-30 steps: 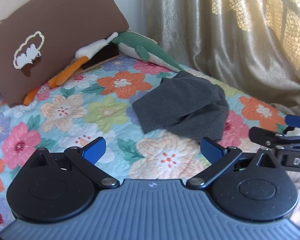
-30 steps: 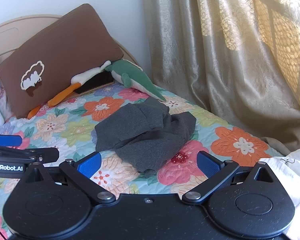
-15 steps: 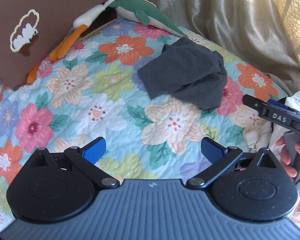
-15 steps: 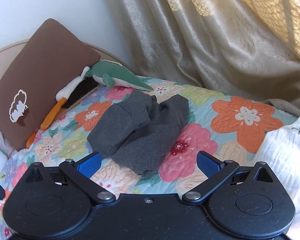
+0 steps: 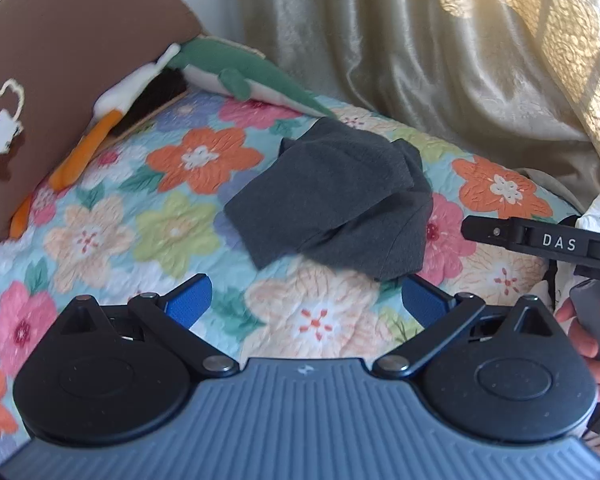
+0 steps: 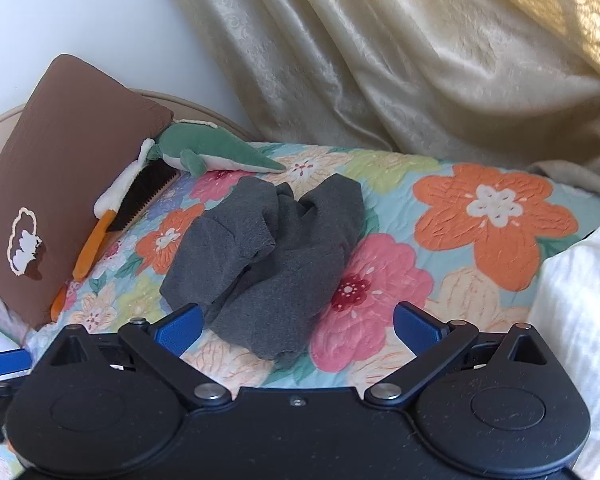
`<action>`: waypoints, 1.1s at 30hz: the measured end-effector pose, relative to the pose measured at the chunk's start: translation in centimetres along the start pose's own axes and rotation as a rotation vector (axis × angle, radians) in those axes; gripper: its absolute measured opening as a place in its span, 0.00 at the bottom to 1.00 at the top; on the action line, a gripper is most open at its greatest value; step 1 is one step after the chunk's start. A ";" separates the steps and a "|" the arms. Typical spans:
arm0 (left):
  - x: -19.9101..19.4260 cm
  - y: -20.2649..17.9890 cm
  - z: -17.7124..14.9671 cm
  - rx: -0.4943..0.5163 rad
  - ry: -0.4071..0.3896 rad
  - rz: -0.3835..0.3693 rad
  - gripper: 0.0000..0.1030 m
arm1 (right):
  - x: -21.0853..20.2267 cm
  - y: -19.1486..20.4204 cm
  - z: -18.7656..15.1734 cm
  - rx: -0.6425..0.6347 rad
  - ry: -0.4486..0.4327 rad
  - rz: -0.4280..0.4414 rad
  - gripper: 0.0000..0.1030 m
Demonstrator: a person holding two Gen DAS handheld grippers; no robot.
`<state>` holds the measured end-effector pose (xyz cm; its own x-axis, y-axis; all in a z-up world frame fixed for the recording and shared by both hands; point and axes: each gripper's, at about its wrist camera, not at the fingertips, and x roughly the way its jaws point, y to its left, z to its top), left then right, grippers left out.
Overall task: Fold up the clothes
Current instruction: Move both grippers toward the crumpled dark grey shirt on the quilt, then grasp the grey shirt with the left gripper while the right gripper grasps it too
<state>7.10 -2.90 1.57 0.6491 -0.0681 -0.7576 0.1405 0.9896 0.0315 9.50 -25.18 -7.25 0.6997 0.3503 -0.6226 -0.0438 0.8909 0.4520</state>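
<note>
A crumpled dark grey garment (image 5: 332, 196) (image 6: 272, 256) lies bunched on the floral bedspread (image 5: 172, 232) (image 6: 492, 216). My left gripper (image 5: 306, 300) hovers open just short of its near edge, blue pads wide apart and nothing between them. My right gripper (image 6: 296, 320) is open too, over the garment's near end, with cloth showing between the pads but not pinched. In the left wrist view the right gripper's black body, marked DAS, shows at the right edge, with a hand (image 5: 588, 340) on its handle.
A brown pillow (image 5: 60, 80) (image 6: 56, 184) leans at the bed's head, with a green plush toy (image 5: 244, 76) (image 6: 208, 152) and a brush (image 6: 148, 192) beside it. Beige curtains (image 5: 440, 48) (image 6: 400, 60) hang behind. White cloth (image 6: 580, 320) is piled at the right.
Both grippers have closed in on the grey garment, which looks larger now. The right view has tilted and swung right, and the left one has dropped lower. Neither has changed its opening.
</note>
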 end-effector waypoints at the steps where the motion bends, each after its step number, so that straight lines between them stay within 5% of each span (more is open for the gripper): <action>1: 0.6 -0.3 0.1 0.007 -0.008 -0.005 1.00 | 0.2 0.0 0.0 0.013 0.010 0.006 1.00; 7: 4.4 -0.8 0.3 -0.024 -0.039 -0.028 1.00 | 2.4 0.2 0.3 0.035 0.060 -0.015 1.00; 18: 11.1 0.1 0.5 -0.139 -0.095 -0.082 1.00 | 6.0 -0.4 3.8 0.039 0.014 -0.041 1.00; 25: 14.2 2.4 1.7 -0.274 -0.101 -0.129 1.00 | 9.0 -2.8 4.0 0.281 0.037 0.084 1.00; 29: 15.6 2.8 1.8 -0.278 -0.120 -0.145 1.00 | 11.3 -2.6 4.8 0.347 0.040 0.066 1.00; 33: 17.6 3.9 1.9 -0.336 -0.122 -0.171 1.00 | 12.4 -1.1 5.2 0.187 0.069 0.003 1.00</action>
<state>20.54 -0.45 -10.39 0.7245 -0.2299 -0.6498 0.0149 0.9478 -0.3186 21.96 -23.29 -12.16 0.6493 0.3778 -0.6600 0.0913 0.8229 0.5609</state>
